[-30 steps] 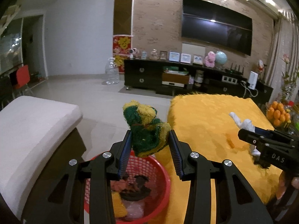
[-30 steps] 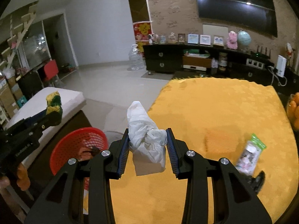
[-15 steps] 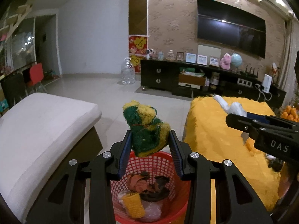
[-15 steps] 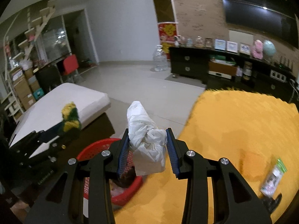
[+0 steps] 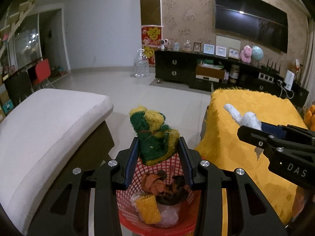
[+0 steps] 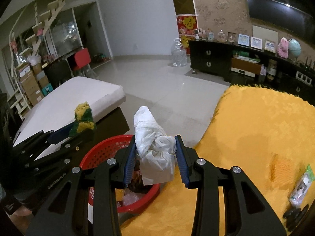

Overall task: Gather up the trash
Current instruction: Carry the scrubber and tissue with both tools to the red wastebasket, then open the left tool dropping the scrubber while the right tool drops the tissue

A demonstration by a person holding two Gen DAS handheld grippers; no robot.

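Note:
My left gripper is shut on a green and yellow scrubbing sponge, held right above the red mesh basket. Inside the basket lie crumpled orange, dark and yellow scraps. My right gripper is shut on a crumpled white plastic bag, which hangs over the basket's right rim beside the yellow-covered table. In the left wrist view the right gripper with the white bag comes in from the right. The right wrist view shows the left gripper and sponge at left.
A white cushioned bench stands left of the basket. On the yellow table lie a small packet and a dark object at the far right. Oranges sit at the table's right edge. Tiled floor and a dark TV cabinet lie beyond.
Both grippers have swung left from over the yellow table to the basket, which now sits under them. The sponge and the white bag stay gripped.

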